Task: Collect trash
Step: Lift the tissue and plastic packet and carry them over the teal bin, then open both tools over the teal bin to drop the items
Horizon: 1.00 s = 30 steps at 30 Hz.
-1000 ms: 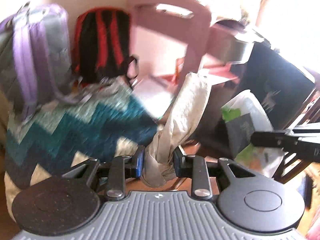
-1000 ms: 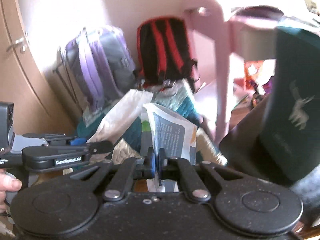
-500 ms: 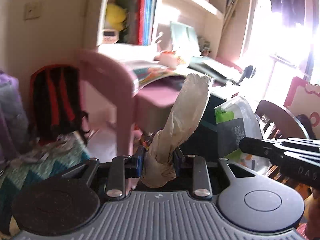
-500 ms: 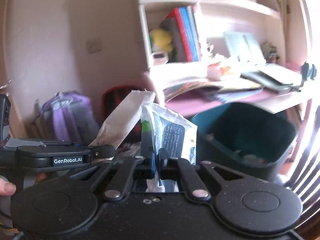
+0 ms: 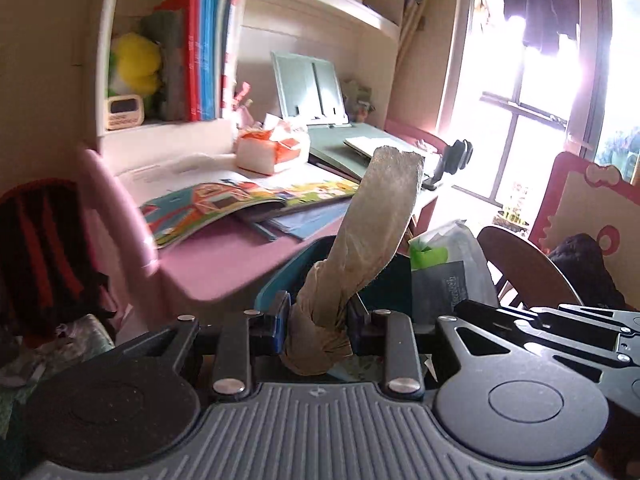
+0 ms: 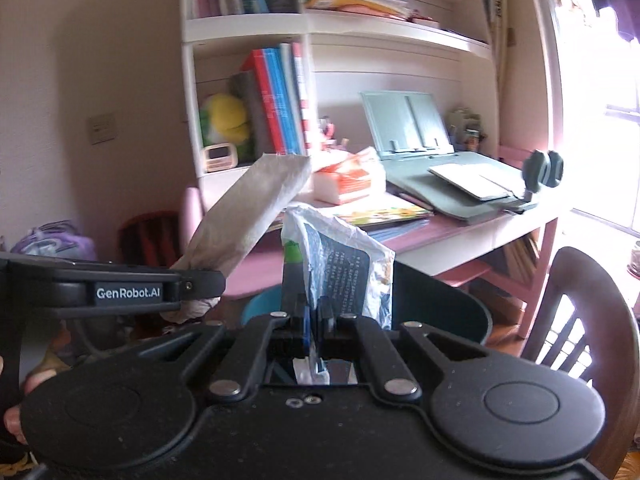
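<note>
Right wrist view: right hand-held gripper [image 6: 314, 320] pinches plastic wrapper [image 6: 340, 268] above bin rim [image 6: 476, 312]

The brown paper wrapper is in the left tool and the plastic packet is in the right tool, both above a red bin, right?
Not quite: the bin is dark teal, not red, as the right wrist view shows. The brown paper wrapper is in the left tool, the plastic packet in the right tool.

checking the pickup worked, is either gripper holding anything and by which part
Both are. The left gripper clamps the twisted lower end of a brown paper bag; the right gripper pinches the bottom edge of a plastic wrapper.
</note>
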Each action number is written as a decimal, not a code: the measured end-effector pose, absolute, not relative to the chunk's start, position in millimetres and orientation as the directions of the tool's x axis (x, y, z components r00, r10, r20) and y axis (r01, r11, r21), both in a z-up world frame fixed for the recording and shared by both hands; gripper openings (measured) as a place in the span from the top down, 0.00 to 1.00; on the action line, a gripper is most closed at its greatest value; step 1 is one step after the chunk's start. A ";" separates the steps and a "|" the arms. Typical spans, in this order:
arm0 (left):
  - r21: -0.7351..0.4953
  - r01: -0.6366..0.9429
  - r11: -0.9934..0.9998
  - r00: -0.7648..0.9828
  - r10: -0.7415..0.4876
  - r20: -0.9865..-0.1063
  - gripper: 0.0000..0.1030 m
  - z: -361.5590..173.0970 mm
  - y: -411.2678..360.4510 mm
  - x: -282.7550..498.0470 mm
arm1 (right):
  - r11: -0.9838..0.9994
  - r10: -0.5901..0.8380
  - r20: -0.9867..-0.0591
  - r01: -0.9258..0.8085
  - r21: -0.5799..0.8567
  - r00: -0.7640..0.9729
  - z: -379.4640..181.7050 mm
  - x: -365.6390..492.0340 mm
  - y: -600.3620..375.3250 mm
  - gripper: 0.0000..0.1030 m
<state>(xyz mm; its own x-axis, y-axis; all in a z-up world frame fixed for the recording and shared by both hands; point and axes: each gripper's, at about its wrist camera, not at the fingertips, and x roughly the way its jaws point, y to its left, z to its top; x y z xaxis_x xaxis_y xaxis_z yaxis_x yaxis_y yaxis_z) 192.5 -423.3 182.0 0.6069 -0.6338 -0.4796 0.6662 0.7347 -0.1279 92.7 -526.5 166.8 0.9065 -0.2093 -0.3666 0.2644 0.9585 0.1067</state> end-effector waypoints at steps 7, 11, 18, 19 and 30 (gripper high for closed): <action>-0.123 0.675 0.727 0.548 -0.607 -0.576 0.72 158.7 -475.1 221.5 | 0.943 -0.225 -0.439 0.308 0.125 0.870 146.5 119.6 -561.0 0.98; -0.123 0.688 0.715 0.491 -0.584 -0.647 0.72 140.1 -498.3 238.3 | 0.930 -0.203 -0.509 0.328 0.168 0.836 130.9 135.3 -583.7 0.98; -0.054 0.705 0.707 0.448 -0.504 -0.739 0.72 113.6 -534.0 255.8 | 0.917 -0.193 -0.591 0.358 0.175 0.783 108.5 151.7 -603.3 0.97; -0.052 0.709 0.703 0.433 -0.493 -0.755 0.72 109.3 -538.1 258.0 | 0.917 -0.189 -0.602 0.359 0.174 0.776 105.3 153.6 -604.5 0.97; -0.027 0.714 0.700 0.411 -0.449 -0.793 0.61 94.2 -544.4 261.2 | 0.918 -0.211 -0.637 0.373 0.130 0.742 99.5 159.4 -598.3 0.81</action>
<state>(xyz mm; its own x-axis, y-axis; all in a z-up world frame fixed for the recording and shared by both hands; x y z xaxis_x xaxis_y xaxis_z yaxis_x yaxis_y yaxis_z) 261.2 -544.4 94.2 0.4111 -0.4494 -0.7931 0.7137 0.7000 -0.0267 159.4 -598.3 99.5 0.7416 -0.2114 -0.6367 0.3735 0.9185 0.1301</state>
